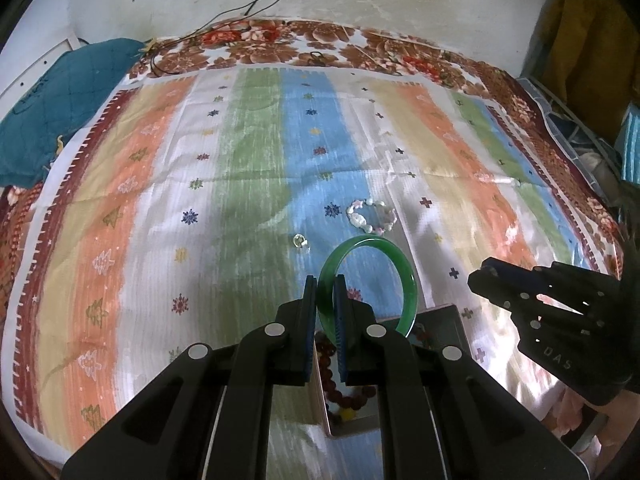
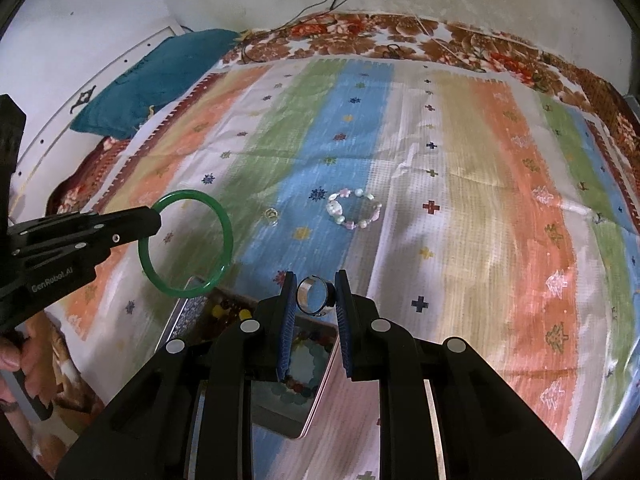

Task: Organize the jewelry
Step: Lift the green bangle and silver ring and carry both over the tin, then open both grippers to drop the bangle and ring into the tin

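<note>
Striped cloth (image 1: 248, 184) covers a bed, with a stained wall behind and a teal pillow (image 1: 60, 120) at the far left corner.

Green bangle (image 1: 366, 280) is off the cloth, held upright in the left gripper (image 1: 325, 312), whose jaws are closed on the rim at its left side. It looks stiff, smooth and glassy, so I judge it can slip or turn in the pads and may crack if it drops; a hold across the rim, as now, seems the right one. Below it stands an open box (image 2: 320, 392) with bead strings inside, so the bangle hangs just over the box's far edge.

Metal ring (image 2: 314, 295) sits between the jaws of the right gripper (image 2: 316, 296), which are narrow and pinch it on both sides, above the same box. It is small, light and hard, probably easy to lose from the pads.

Further out on the cloth lie a bead bracelet (image 1: 372, 216), which is loose and will sag if lifted at one point, and near it a small clear ring (image 1: 300, 241). Both are well apart from the grippers.
</note>
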Available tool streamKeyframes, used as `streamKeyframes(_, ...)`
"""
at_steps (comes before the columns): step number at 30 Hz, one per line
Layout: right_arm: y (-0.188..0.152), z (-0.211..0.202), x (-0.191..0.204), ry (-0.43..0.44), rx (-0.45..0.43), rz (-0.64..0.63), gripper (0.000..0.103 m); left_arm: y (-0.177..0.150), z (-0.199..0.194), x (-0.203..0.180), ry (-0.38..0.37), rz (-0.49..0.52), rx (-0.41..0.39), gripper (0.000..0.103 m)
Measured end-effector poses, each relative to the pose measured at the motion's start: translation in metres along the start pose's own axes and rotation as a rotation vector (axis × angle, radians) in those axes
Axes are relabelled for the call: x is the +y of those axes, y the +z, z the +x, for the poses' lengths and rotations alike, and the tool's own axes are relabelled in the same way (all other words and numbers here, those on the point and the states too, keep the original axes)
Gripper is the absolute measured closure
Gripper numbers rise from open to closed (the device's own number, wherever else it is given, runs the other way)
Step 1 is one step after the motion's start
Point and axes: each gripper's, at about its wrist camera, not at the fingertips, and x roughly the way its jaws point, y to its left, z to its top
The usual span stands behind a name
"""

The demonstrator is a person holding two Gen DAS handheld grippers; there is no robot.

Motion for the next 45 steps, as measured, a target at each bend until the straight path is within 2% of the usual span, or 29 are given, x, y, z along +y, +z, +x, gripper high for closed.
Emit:
streamKeyframes(17,-0.021,-0.011,0.012,0.045,0.008,-0.002,0.083,-0.024,-0.017,-0.016,-0.001,0.042,-0.011,0.095)
streamKeyframes(29,-0.030,-0.012,0.017,0.119,0.031,0.009,0.083,-0.035,-0.010,-0.023,-0.038,0.036,0.036,0.094)
streamKeyframes(31,-0.031,-0.012,0.014,0.124,0.033,0.021,0.074,-0.038,-0.002,-0.023,-0.033,0.033,0.071,0.093)
streamKeyframes(32,-0.031,-0.012,0.013,0.123,0.032,0.028,0.060,-0.038,0.000,-0.021,-0.028,0.030,0.077,0.093)
streamKeyframes(36,-0.031,-0.012,0.016,0.050,0.026,-0.027,0.057,-0.037,-0.001,-0.012,-0.025,-0.004,0.075,0.079)
streamKeyframes(38,-0.031,-0.010,0.017,0.041,0.033,-0.034,0.055,-0.037,-0.001,-0.009,-0.020,-0.012,0.072,0.076)
streamKeyframes(41,-0.031,-0.008,0.016,0.026,0.037,-0.043,0.052,-0.034,0.001,-0.005,-0.012,-0.027,0.072,0.067)
streamKeyframes(43,-0.030,-0.006,0.015,0.007,0.036,-0.049,0.049,-0.032,0.003,-0.003,-0.009,-0.037,0.073,0.059)
streamKeyframes(45,-0.028,-0.005,0.013,0.006,0.033,-0.040,0.043,-0.030,0.003,-0.001,-0.015,-0.040,0.067,0.056)
